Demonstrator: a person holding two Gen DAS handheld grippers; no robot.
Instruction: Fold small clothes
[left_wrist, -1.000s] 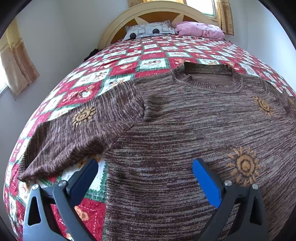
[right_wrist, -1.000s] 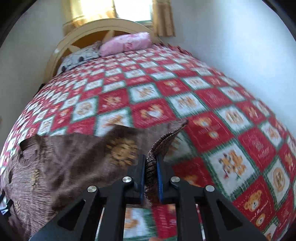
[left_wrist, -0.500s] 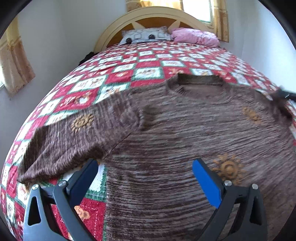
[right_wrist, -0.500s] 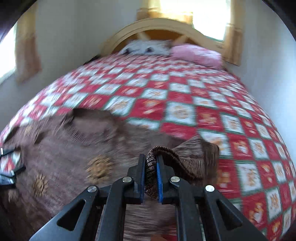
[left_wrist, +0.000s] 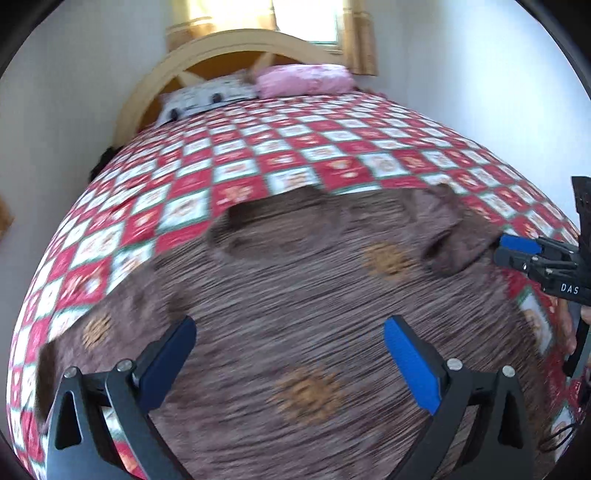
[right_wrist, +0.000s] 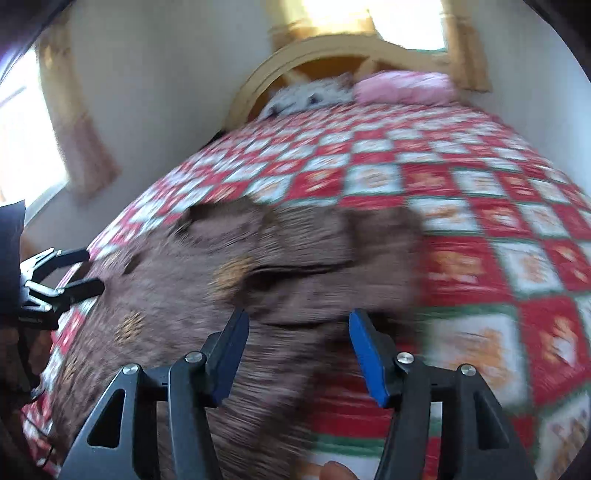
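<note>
Currently the brown knitted sweater (left_wrist: 295, 295) lies spread across the red-and-white patchwork bedspread (left_wrist: 258, 162), front side up, with its neckline (left_wrist: 273, 225) toward the headboard (left_wrist: 207, 51). Orange sun-shaped motifs (left_wrist: 306, 395) are scattered over the knit. In the left wrist view, one sleeve (left_wrist: 447, 229) is folded inward and rests on the chest of the garment, just beside the neckline; the other sleeve (left_wrist: 74, 347) extends outward toward the left edge of the frame.

The left gripper (left_wrist: 291, 362) hovers over the lower body of the sweater with its jaws spread wide; nothing is between the pads. The right gripper (right_wrist: 299, 354) is positioned over the folded sleeve area. Its jaws are opening, and no fabric is pinched between the blue pads (right_wrist: 365, 354); the sweater lies below them. The right gripper also appears at the right edge of the left wrist view (left_wrist: 517, 251), just beside the folded sleeve.

A pink pillow (left_wrist: 306, 79) and a white patterned pillow (left_wrist: 207, 98) rest against the headboard. Both views are motion-blurred, so fine fabric detail cannot be resolved.
</note>
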